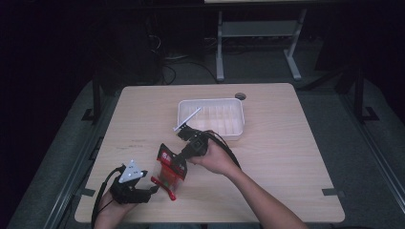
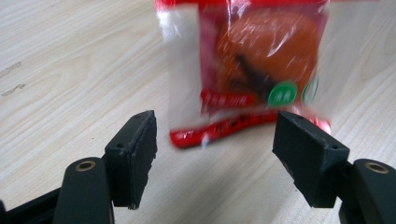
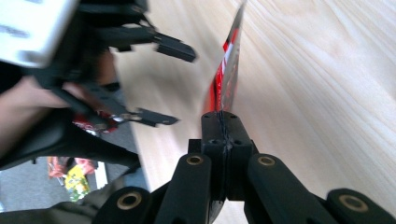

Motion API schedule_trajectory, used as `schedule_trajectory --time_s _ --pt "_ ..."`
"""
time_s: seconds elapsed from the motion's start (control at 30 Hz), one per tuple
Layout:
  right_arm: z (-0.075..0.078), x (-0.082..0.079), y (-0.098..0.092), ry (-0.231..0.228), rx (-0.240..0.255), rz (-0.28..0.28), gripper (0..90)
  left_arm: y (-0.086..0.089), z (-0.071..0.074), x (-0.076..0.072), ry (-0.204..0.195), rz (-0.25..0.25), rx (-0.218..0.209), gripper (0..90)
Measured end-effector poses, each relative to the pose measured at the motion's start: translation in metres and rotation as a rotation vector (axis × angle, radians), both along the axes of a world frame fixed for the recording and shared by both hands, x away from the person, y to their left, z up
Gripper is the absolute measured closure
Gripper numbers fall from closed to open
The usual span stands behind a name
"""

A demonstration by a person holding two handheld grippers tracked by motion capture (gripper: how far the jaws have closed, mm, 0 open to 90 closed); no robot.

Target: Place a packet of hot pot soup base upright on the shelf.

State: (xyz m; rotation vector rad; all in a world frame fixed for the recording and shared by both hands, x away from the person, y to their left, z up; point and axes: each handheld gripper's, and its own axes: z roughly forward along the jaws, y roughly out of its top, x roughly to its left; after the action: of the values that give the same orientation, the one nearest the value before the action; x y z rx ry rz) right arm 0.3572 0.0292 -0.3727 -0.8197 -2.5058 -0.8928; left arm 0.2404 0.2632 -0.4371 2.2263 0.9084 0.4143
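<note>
In the high view, the red snack packet (image 1: 171, 166) stood on edge near the table's (image 1: 286, 157) front, top toward the white tray (image 1: 236, 121). In the left gripper view, the left gripper (image 2: 215, 154) stood open before the packet's green round labels (image 2: 283, 93); its writing was unreadable. In the right gripper view, the right gripper (image 3: 223, 122) was clamped on the packet's edge.

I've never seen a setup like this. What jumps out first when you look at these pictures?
The red snack packet stands out near the front of the wooden table, pinched at its edge by the shut right gripper. Facing it, the left gripper waits with its jaws wide open, the packet's bottom edge just beyond them. Farther back sits a white plastic tray, with a small white stick leaning over its near rim.
</note>
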Motion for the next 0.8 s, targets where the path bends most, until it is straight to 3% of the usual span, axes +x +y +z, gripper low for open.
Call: schedule_trajectory --time_s 0.13,0.53,0.8 --pt "0.023 -0.003 -0.012 -0.023 0.04 -0.023 88.9 0.0 0.0 0.0 -0.008 0.002 -0.005 29.6" --pt "0.055 0.005 -0.044 -0.056 0.06 -0.138 88.8 0.002 0.0 0.001 -0.003 0.017 -0.003 29.2" --pt "0.077 0.017 -0.07 -0.098 0.07 -0.258 88.9 0.002 -0.001 0.001 0.002 0.019 0.012 29.0"
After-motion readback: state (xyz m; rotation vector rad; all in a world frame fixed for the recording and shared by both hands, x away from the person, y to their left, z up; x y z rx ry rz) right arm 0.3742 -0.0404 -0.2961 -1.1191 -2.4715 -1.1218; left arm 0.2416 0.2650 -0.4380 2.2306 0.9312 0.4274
